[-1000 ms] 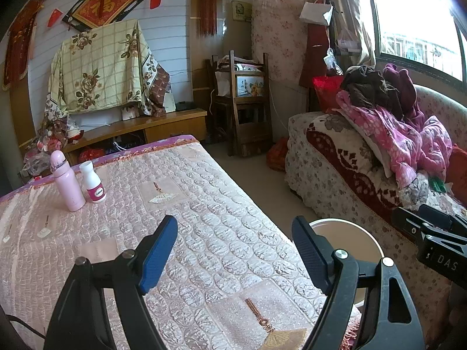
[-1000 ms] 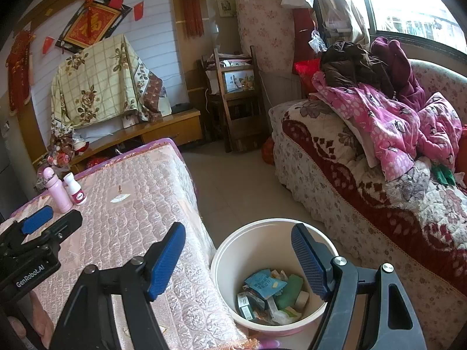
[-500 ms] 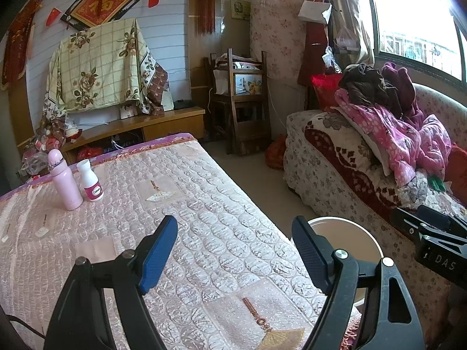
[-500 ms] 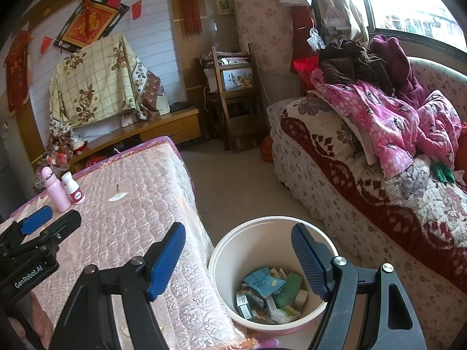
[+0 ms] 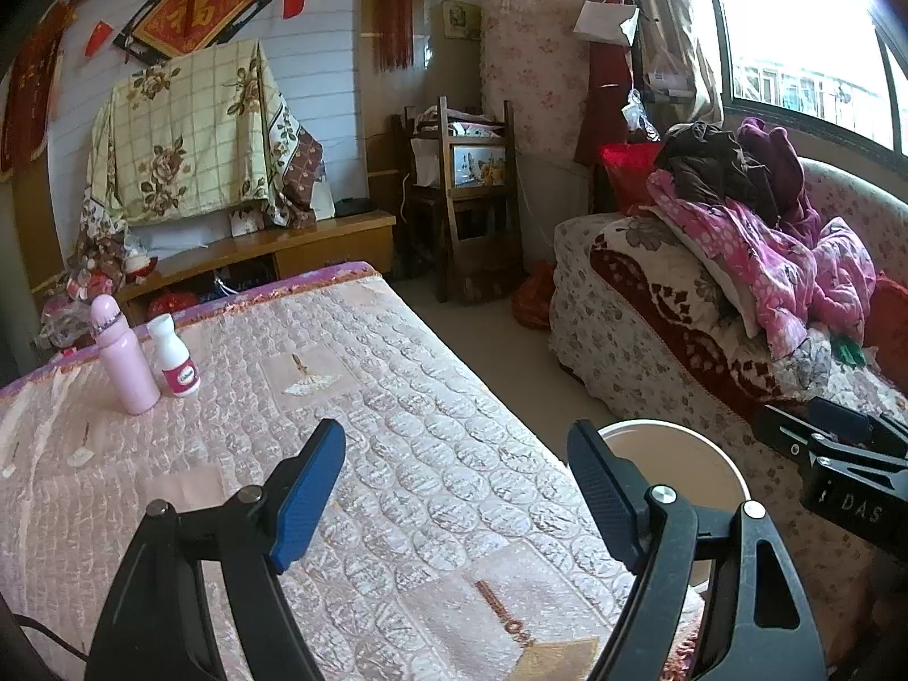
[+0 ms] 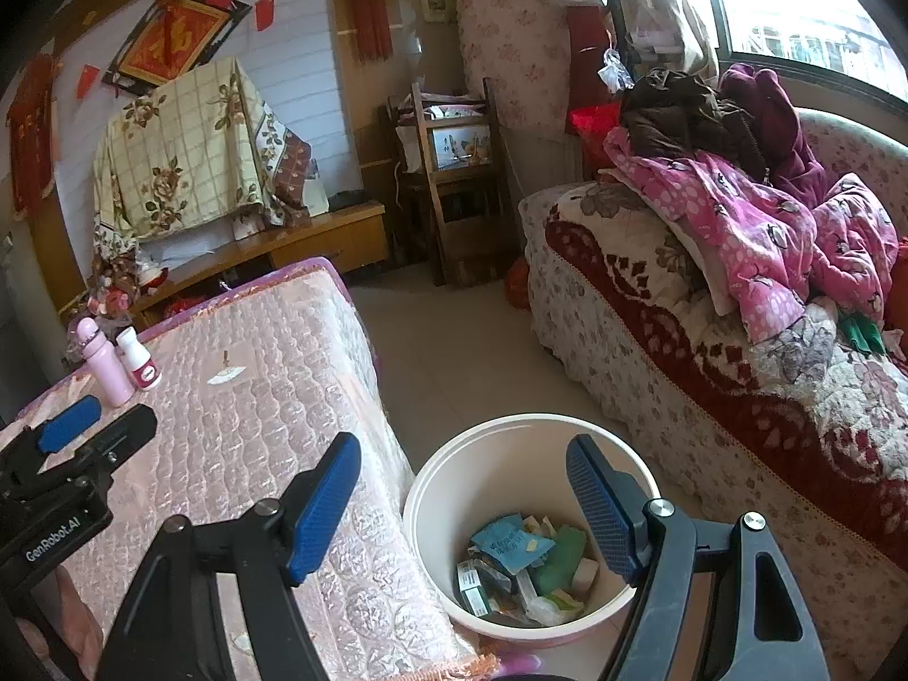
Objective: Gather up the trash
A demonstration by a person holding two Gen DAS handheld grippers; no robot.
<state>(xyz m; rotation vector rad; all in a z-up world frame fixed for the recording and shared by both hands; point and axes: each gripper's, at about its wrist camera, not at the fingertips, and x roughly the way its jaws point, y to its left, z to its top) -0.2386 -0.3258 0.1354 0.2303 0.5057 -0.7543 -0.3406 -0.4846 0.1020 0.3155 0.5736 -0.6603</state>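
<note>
Both your tongs are spread and empty. Your left tongs (image 5: 454,482) hang over the quilted bench (image 5: 397,397); two bottles (image 5: 147,354) stand far ahead, left. Below your right tongs (image 6: 462,491), the white bin (image 6: 454,465) holds wrappers and packets (image 6: 522,562). A sofa (image 6: 681,352) lies right.

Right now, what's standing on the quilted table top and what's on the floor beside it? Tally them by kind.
Pink bottle: 1
White bottle with pink label: 1
White trash bucket, on the floor by the table with wrappers already inside: 1
Total: 3 (2 bottles, 1 bucket). Both bottles stand upright side by side near the table's far corner.
</note>
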